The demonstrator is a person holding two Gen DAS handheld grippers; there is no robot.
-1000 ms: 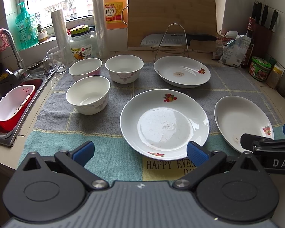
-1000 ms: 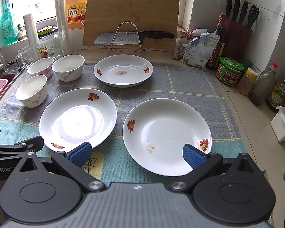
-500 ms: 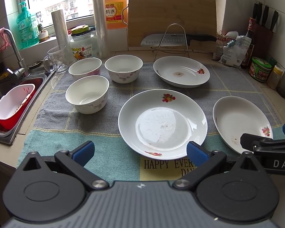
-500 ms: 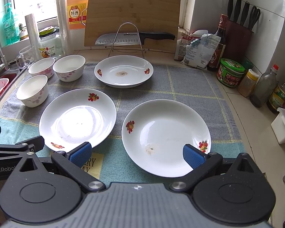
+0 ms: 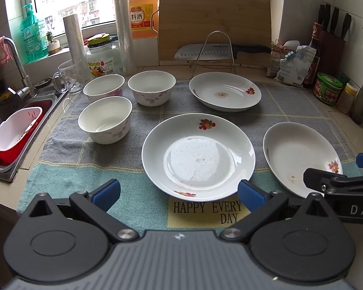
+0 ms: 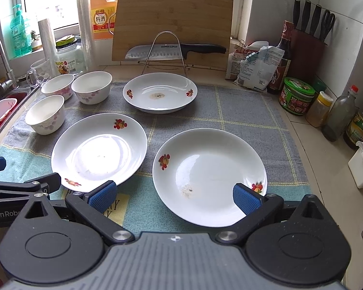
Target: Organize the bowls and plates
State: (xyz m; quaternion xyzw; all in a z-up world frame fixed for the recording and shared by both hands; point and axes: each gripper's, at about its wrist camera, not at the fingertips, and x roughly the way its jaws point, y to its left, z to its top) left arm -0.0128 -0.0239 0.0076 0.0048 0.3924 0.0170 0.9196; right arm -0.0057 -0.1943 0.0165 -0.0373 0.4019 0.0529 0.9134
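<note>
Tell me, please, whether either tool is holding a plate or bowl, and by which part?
Neither: the left tool and right tool are both open and empty.

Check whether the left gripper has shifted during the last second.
Yes. The left gripper moved slightly right: the white fruit-patterned centre plate slid left in its view.

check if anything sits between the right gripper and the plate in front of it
Nothing visible does. The right gripper is open, and the near plate lies flat on the towel right ahead of its fingertips.
</note>
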